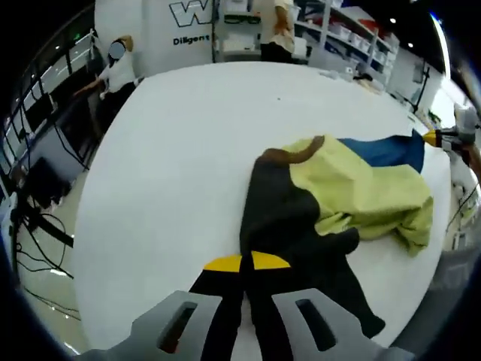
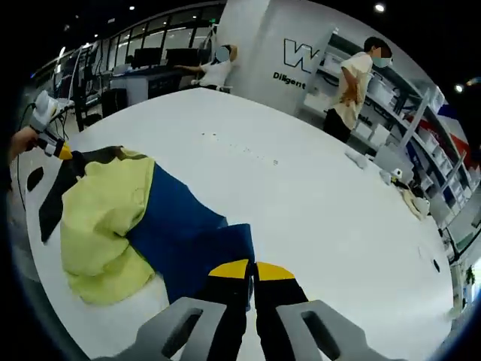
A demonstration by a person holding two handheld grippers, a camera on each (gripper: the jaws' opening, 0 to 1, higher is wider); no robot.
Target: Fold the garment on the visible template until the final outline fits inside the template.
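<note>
L gripper (image 1: 246, 262): fingers pressed together, pinching the black section of the garment (image 1: 342, 188) at the near edge of the table (image 1: 173, 150). Yellow fingertips closed on the cloth, no gap btwn them.

R gripper (image 2: 251, 271): fingers also pressed together, pinching the blue section of the garment (image 2: 120, 214) at its own table edge.

Garment = 3 colours: black, yellow-green, blue, w/ a brown collar strip at the black/yellow join. Lies crumpled on the white table, stretched btwn the two grippers, yellow part bunched in the middle. Black end toward L gripper, blue end toward R.

In the left gripper view the R gripper's yellow tip shows at the blue end, far right. In the right gripper view the L gripper shows at the black end, far left.

Bkgd: seated person (image 2: 214, 68) at a desk, standing person (image 2: 352, 83) by shelving (image 2: 406, 120), wall w/ logo lettering.
</note>
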